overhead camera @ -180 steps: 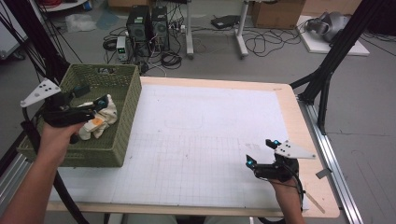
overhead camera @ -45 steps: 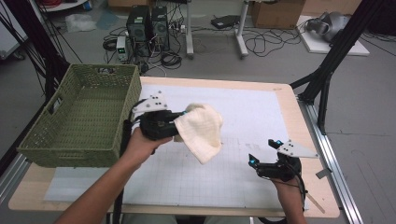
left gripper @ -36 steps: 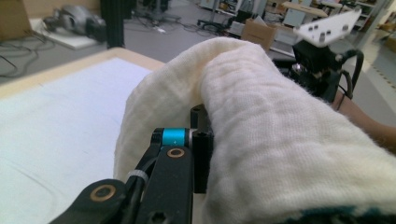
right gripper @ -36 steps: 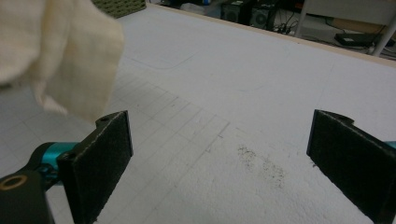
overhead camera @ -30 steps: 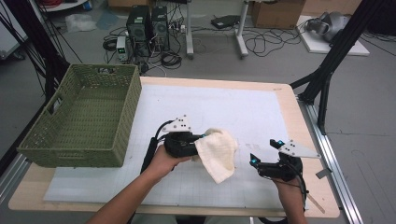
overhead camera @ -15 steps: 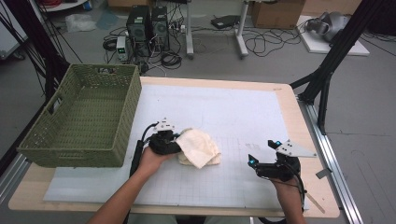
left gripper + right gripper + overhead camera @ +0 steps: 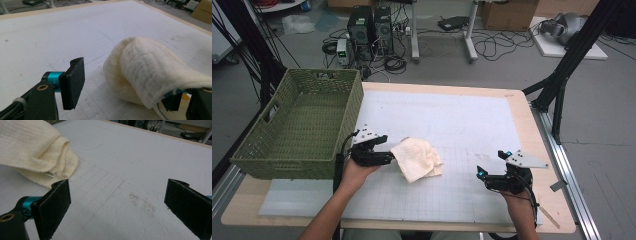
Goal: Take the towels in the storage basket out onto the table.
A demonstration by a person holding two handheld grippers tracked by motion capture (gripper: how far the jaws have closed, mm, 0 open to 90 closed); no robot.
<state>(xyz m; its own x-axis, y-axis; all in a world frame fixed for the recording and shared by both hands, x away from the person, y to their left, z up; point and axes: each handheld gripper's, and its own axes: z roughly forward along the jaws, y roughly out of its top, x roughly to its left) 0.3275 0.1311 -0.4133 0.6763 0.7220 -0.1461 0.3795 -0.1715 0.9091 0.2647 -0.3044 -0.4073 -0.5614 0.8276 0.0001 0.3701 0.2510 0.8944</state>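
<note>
The left gripper point(image 7: 384, 156) has carried the cream cloth point(image 7: 417, 159) from the green basket point(image 7: 297, 127) onto the counter point(image 7: 472, 120), and its jaws have just been opening, so the cloth lies released; right gripper point(image 7: 492, 177) waits apart

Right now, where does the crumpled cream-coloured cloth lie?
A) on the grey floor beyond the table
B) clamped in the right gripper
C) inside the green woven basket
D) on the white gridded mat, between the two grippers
D: in the high view the crumpled cream-coloured cloth lies on the white gridded mat, right beside the left gripper and apart from the right gripper; the green woven basket holds no cloth.
</note>
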